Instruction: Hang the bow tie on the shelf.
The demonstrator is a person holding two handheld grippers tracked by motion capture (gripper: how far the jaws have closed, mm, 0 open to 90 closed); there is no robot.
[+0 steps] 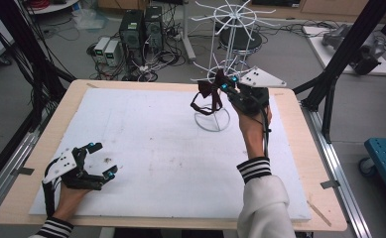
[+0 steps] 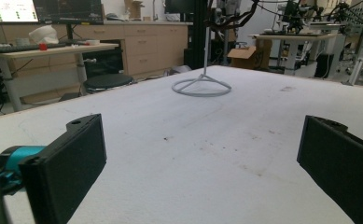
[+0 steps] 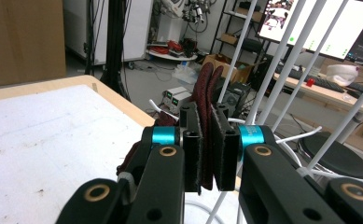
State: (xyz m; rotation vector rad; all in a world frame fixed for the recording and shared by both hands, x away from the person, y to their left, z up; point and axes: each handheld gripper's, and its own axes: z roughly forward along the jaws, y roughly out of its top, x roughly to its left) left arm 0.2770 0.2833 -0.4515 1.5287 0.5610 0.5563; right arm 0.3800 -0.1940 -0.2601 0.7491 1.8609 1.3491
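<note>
Clamped between the closed jaws of the right gripper (image 1: 228, 85) is a dark red bow tie (image 1: 211, 89), held up at about 1 o'clock on the table (image 1: 289, 148), right against the white wire stand (image 1: 220, 64). In the right gripper view the bow tie (image 3: 206, 116) is seen pinched edge-on between the two black jaws, with the white rods of the stand (image 3: 282, 70) just beside it. A dark strap is seen hanging from the bow tie toward the stand's round base (image 1: 212, 120). The left gripper (image 1: 103, 161) is held low at about 7 o'clock, just above the white mat (image 1: 156, 148), with its jaws spread wide and nothing between them. In the left gripper view the stand's base (image 2: 201, 87) is seen well apart, farther along the mat.
</note>
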